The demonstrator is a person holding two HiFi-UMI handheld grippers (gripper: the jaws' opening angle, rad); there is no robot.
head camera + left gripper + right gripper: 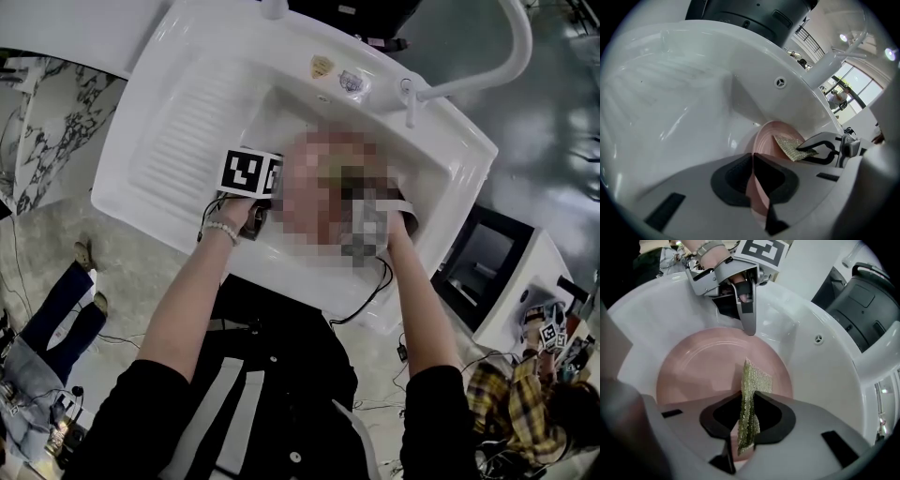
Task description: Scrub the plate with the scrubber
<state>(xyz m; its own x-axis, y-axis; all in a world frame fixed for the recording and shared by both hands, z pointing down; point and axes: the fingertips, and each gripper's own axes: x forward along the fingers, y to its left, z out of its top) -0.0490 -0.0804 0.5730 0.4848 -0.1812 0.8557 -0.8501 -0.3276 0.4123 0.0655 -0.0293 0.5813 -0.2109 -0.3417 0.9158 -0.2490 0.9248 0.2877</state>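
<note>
A pink plate [703,366] stands tilted in the white sink basin [825,380]. My left gripper [752,183] is shut on the plate's rim [757,197]; from the right gripper view the left gripper [749,330] clamps the far edge of the plate. My right gripper [749,425] is shut on a green-gold mesh scrubber [751,394], whose free end lies against the plate's face. In the left gripper view the scrubber [789,146] rests on the plate [766,138], pinched by the right gripper [807,151]. In the head view only the left gripper's marker cube [249,172] shows clearly.
The sink [187,122] has a ribbed drainboard on its left and a white curved faucet [497,66] at the back right. An overflow hole [818,339] sits in the basin wall. A white cabinet [511,272] stands to the right, with people nearby on the floor.
</note>
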